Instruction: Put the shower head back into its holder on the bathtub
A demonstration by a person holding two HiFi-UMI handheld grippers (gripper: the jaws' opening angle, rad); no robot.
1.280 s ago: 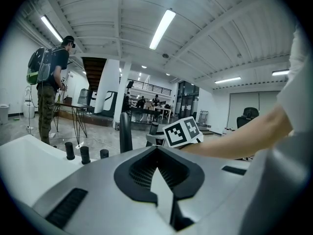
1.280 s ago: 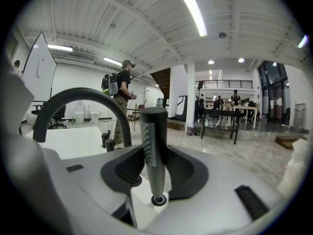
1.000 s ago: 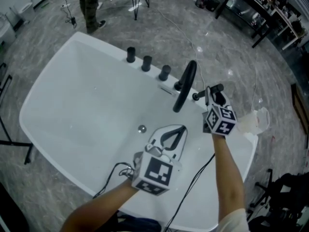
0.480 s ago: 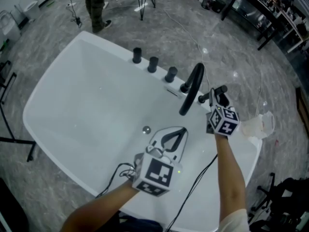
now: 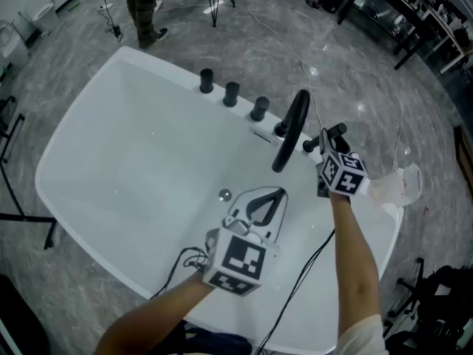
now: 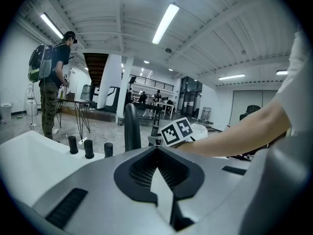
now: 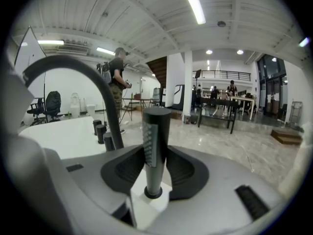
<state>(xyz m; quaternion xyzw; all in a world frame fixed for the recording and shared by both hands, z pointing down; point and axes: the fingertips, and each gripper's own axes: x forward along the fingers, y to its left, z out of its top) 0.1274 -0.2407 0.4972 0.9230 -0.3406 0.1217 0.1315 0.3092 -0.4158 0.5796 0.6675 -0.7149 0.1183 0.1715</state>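
Note:
The black cylindrical shower head (image 7: 156,126) stands upright between my right gripper's (image 7: 155,147) jaws, which are shut on it. Its lower end sits in a round black socket, the holder (image 7: 153,193), on the white bathtub rim (image 7: 58,131). In the head view the shower head (image 5: 330,133) is on the tub's far right rim, just right of the black arched spout (image 5: 292,128), with my right gripper (image 5: 329,145) on it. My left gripper (image 5: 275,193) hovers over the basin near the drain (image 5: 224,194), shut and empty, jaws meeting at their tips (image 6: 157,148).
Three black knobs (image 5: 230,93) line the bathtub (image 5: 96,87) rim left of the spout. A white bag (image 5: 397,183) lies on the grey floor to the right. A person (image 5: 144,6) stands beyond the tub's far left corner. Black cables trail from both grippers.
Almost nothing differs apart from a small shift of the head camera. My right gripper stays at the shower head by the spout; my left gripper stays over the basin.

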